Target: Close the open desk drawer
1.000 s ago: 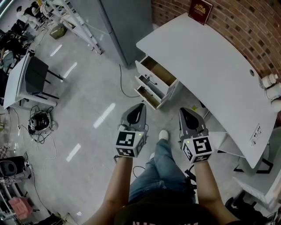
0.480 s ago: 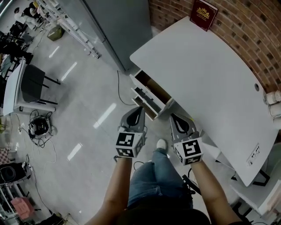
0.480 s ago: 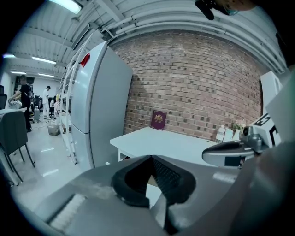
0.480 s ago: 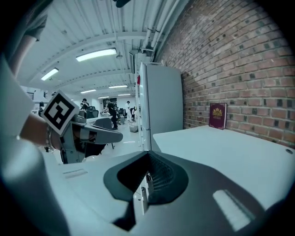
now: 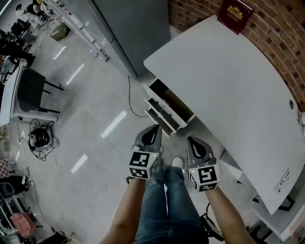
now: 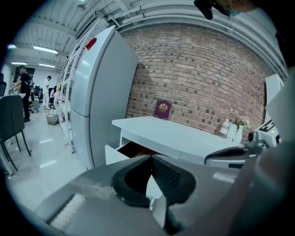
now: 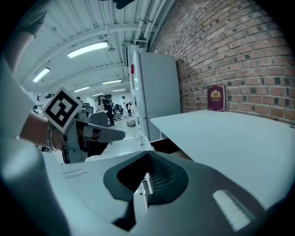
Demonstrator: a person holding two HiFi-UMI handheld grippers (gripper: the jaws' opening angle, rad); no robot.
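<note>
A white desk (image 5: 228, 81) stands against a brick wall, with a drawer stack under its left end. The top drawer (image 5: 167, 97) is pulled out and shows a brown inside; the two lower drawers (image 5: 159, 116) also stick out. My left gripper (image 5: 154, 128) hangs shut just in front of the lowest drawer, with nothing in it. To its right my right gripper (image 5: 190, 140) is shut and holds nothing either. In the left gripper view the shut left gripper (image 6: 150, 159) points at the open drawer (image 6: 131, 150). In the right gripper view the right gripper (image 7: 148, 154) points at the drawer (image 7: 167, 146).
A dark red book (image 5: 234, 14) leans on the wall at the desk's far end. A tall grey cabinet (image 5: 128, 28) stands left of the desk, a cable (image 5: 131, 93) on the floor beside it. A black chair (image 5: 31, 90) is far left. The person's legs (image 5: 167, 205) are below.
Both grippers have sunk and drawn nearer to the drawer stack, keeping side by side. The jaws stayed shut.
</note>
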